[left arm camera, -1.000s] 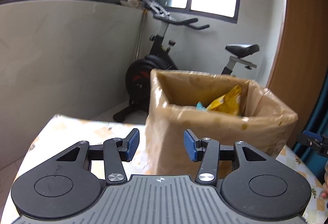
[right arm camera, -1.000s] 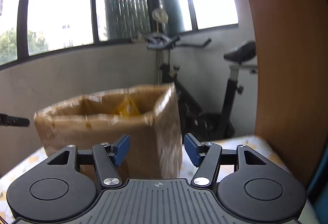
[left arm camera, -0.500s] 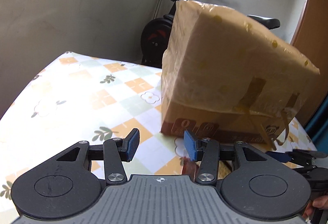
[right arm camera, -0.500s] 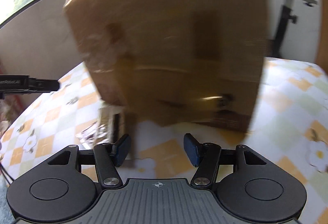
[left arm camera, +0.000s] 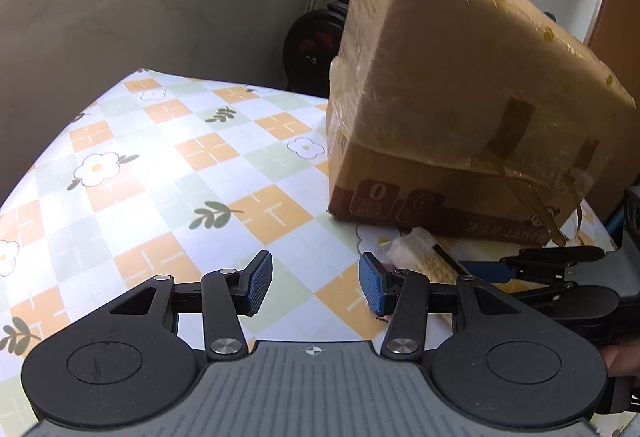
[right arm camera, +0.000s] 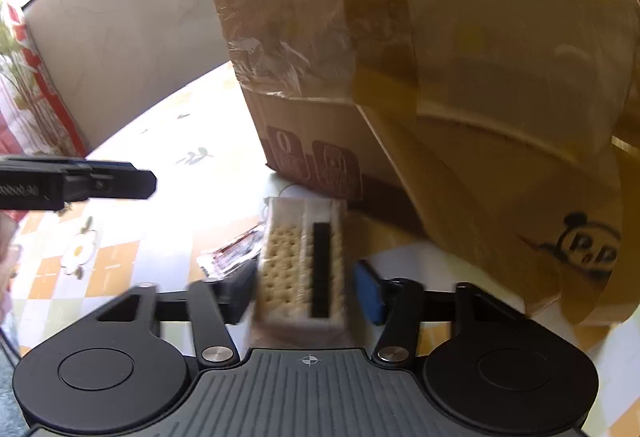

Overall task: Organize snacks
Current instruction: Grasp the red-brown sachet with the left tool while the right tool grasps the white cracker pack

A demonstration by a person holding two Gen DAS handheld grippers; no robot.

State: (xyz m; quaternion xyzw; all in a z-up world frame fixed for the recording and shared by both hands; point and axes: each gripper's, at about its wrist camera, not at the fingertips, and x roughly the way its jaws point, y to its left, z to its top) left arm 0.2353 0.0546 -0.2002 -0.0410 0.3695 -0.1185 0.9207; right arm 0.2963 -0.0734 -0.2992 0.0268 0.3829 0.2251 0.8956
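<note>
Item: cardboard box (left arm camera: pixel 460 109), brown, wrapped in clear film with tan tape strips, red-brown printed icons along its lower edge; stands on the table (left arm camera: pixel 168 165), which carries a checked cloth of orange, green and white squares with flower and leaf prints. Item: cracker packet (right arm camera: pixel 302 265), clear wrapper, pale perforated crackers with a dark strip along one side; lies flat on the table just in front of the box's lower edge, lengthwise between the fingers of the right gripper (right arm camera: pixel 310 289). Those fingers stand apart on either side of the packet, near its long edges; contact cannot be told through motion blur. Item: small dark-printed sachet (right arm camera: pixel 232 251); lies on the table touching the cracker packet's left side, away from the box corner. Item: left gripper (left arm camera: pixel 314 283); fingers spread wide with nothing between them, held over bare cloth to the left of the box and the cracker packet. Background: exercise bike (left arm camera: pixel 316 45), partly hidden behind the box, against a grey wall.
</note>
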